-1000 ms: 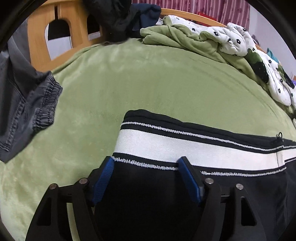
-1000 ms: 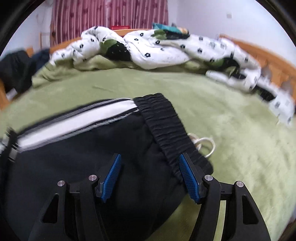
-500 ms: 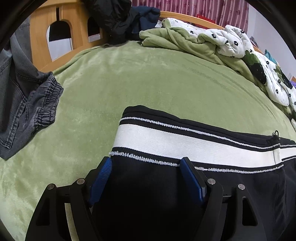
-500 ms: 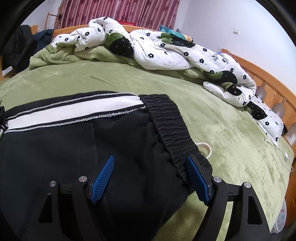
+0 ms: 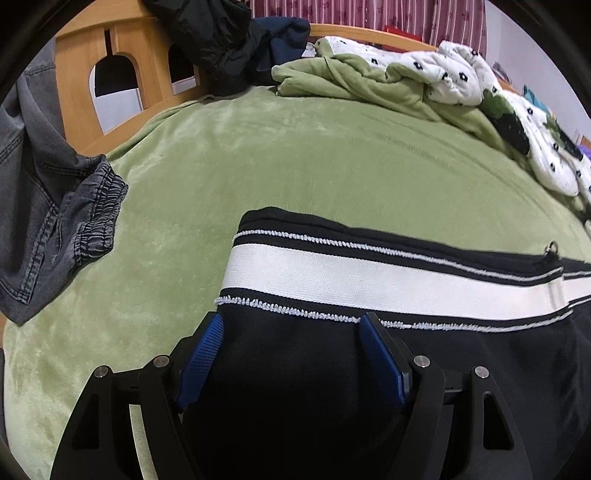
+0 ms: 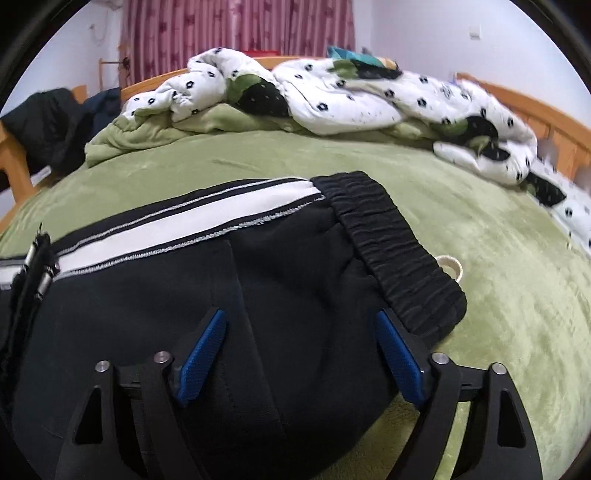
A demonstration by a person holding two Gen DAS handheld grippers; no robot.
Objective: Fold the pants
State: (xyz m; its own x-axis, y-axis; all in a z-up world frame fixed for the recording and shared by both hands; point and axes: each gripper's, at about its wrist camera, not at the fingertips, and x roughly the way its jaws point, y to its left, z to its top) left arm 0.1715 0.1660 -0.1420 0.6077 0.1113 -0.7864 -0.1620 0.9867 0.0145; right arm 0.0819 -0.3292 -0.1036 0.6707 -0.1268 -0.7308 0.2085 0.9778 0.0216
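Setting: bedroom, wooden bed frame [image 5: 122, 48], red striped curtain [image 6: 236, 33] behind, pale walls. Surface: bed under a green plush blanket [image 5: 295, 155], soft and yielding, likely to drag a little on cloth pulled across it.

Far left: grey jeans [image 5: 48, 206], elastic cuff, lying apart from the work. Dark jackets [image 5: 221, 33] heaped at the frame.

Centre: pants [image 5: 369, 369], black with a white side stripe [image 5: 369, 273], laid flat on the blanket and already doubled over. Appear to be thick knit: soft, limp, moderate weight, not slippery, nothing fragile. Best holds, by judgement: folded edge at left, ribbed waistband [image 6: 395, 243] at right, where layers bunch firmly. A white drawstring loop [image 6: 450, 266] pokes out beyond the waistband and may snag.

Left gripper [image 5: 291, 350]: jaws spread wide over the folded end, holding nothing.

Right gripper [image 6: 303, 343]: jaws spread wide over the waistband end, holding nothing.

Far right: crumpled white floral quilt [image 6: 332, 99] along the bed's far edge.
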